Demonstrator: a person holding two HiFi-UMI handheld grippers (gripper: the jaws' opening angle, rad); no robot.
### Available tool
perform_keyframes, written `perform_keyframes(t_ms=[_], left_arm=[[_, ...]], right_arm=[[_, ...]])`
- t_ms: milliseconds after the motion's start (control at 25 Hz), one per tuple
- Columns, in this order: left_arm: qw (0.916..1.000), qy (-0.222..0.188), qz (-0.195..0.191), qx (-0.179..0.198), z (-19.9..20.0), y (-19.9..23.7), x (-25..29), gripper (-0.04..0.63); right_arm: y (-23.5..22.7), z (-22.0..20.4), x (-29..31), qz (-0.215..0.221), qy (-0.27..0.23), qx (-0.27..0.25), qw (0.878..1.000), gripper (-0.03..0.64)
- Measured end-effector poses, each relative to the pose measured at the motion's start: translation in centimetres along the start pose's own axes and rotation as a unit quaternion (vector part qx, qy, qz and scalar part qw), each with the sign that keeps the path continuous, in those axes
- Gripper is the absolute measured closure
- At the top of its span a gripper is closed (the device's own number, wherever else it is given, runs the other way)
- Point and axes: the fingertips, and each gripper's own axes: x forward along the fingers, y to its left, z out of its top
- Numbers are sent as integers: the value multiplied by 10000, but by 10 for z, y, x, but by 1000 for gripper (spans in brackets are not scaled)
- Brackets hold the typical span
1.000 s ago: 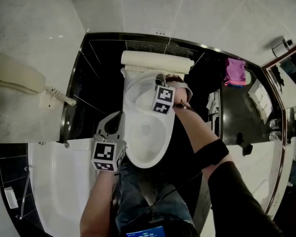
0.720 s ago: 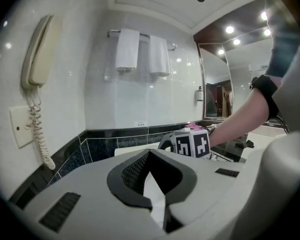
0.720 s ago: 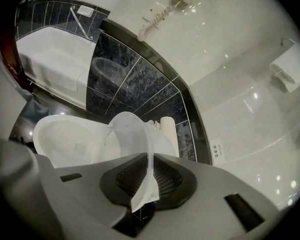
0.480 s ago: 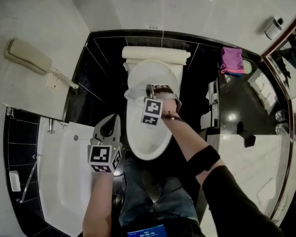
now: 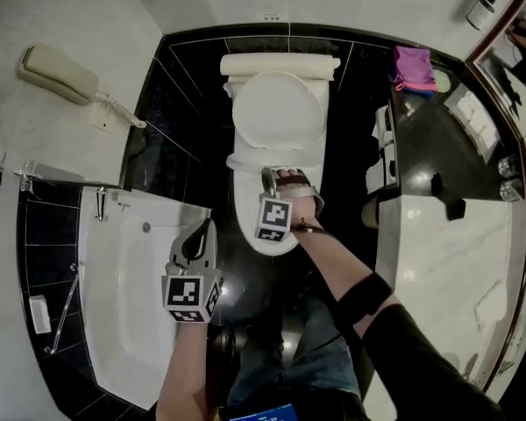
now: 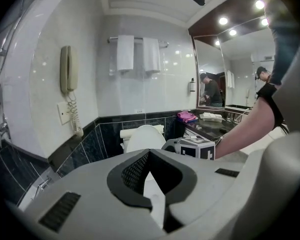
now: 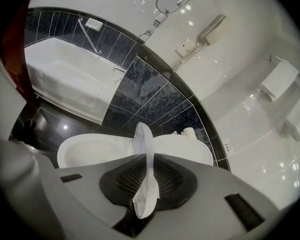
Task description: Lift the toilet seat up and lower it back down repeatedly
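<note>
- Black pads (image 7: 170,176) of the right gripper (image 7: 148,160) pinch the toilet seat (image 7: 142,134) by its front rim, probably because the grip there gives the most leverage.
- Seen edge-on, the seat stands part-raised between the bowl (image 7: 85,151) and the upright lid (image 5: 276,112).
- The left gripper (image 6: 149,154) has its jaws together on nothing and hangs by the bathtub (image 5: 123,288), apparently to stay clear.
- The hinge is hidden, and the seat's exact tilt is hard to judge.

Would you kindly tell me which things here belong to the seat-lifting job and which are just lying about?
In use: toilet seat, right gripper clamped on it, toilet bowl.
Lying about: wall phone, pink cloth, bathtub, towels, idle left gripper.
</note>
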Motion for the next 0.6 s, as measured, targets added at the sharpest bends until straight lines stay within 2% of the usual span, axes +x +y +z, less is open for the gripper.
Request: perform_keyframes(t_ms=[200, 440, 600], left_arm=[[9997, -98, -209, -54, -51, 2, -19, 595], [9991, -78, -357, -204, -118, 0, -40, 595], [9987, -167, -373, -310, -161, 0, -43, 594]], right_arm=[[41, 2, -8, -408, 38, 90, 9991, 555], [107, -4, -17, -390, 241, 74, 9989, 554], [152, -6, -16, -540, 225, 40, 9983, 554]])
